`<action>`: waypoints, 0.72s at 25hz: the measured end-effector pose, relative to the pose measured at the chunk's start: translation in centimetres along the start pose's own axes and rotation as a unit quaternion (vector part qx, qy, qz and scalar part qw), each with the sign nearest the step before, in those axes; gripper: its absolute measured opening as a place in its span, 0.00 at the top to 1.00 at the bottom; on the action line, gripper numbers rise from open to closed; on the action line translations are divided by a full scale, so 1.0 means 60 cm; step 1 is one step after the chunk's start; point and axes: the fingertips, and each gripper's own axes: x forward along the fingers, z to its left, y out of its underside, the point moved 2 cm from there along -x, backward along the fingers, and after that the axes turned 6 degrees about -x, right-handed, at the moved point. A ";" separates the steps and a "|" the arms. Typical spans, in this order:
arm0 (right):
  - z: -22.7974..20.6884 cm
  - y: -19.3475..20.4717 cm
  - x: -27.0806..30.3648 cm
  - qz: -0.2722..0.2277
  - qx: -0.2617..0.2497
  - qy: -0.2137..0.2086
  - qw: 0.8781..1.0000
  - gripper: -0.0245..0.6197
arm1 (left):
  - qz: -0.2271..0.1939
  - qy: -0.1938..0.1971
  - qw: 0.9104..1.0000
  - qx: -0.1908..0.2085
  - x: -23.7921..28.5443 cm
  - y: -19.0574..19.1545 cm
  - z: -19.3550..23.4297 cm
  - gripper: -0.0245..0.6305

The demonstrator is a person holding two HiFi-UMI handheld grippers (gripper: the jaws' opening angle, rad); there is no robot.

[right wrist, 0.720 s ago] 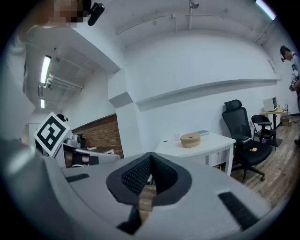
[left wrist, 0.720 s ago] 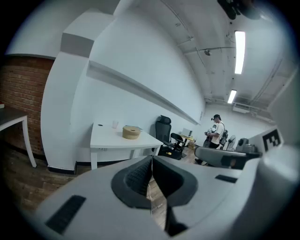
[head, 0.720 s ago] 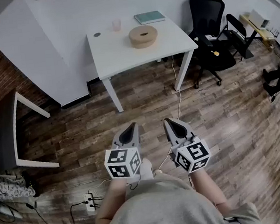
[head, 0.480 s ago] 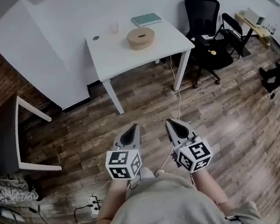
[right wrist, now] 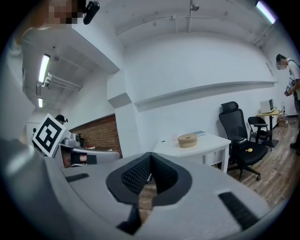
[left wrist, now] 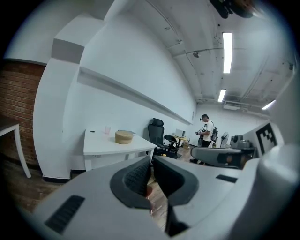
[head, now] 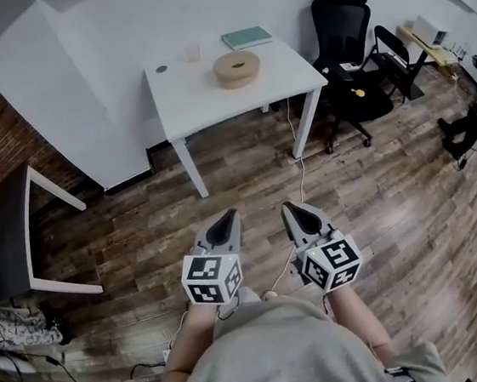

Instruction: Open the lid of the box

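Observation:
A round tan box (head: pixel 236 68) with a lid sits on a white table (head: pixel 210 95) by the far wall; it also shows small in the left gripper view as the box (left wrist: pixel 123 137) and in the right gripper view as the box (right wrist: pixel 187 139). My left gripper (head: pixel 223 223) and right gripper (head: pixel 297 213) are held side by side over the wooden floor, well short of the table. Both are shut with nothing between the jaws, as the left gripper (left wrist: pixel 151 161) and right gripper (right wrist: pixel 150 160) show in their own views.
On the table stand a clear cup (head: pixel 193 52), a teal book (head: pixel 247 37) and a small dark disc (head: pixel 161 69). A black office chair (head: pixel 343 45) is right of the table. A dark table (head: pixel 8 238) stands at left. A white cable (head: pixel 293 180) runs across the floor. A person (left wrist: pixel 205 131) stands far off.
The view has shifted slightly: the table and box sit a little higher and further away in the head view. Both grippers stay shut and side by side.

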 end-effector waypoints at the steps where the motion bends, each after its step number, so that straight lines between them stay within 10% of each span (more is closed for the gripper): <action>1: -0.003 -0.001 -0.002 0.000 -0.001 0.000 1.000 0.96 | -0.001 0.000 1.000 0.000 0.001 -0.001 -0.003 0.95; 18: -0.049 0.023 -0.030 0.013 -0.002 -0.015 1.000 0.84 | 0.004 0.001 1.000 -0.004 0.023 0.026 -0.055 0.73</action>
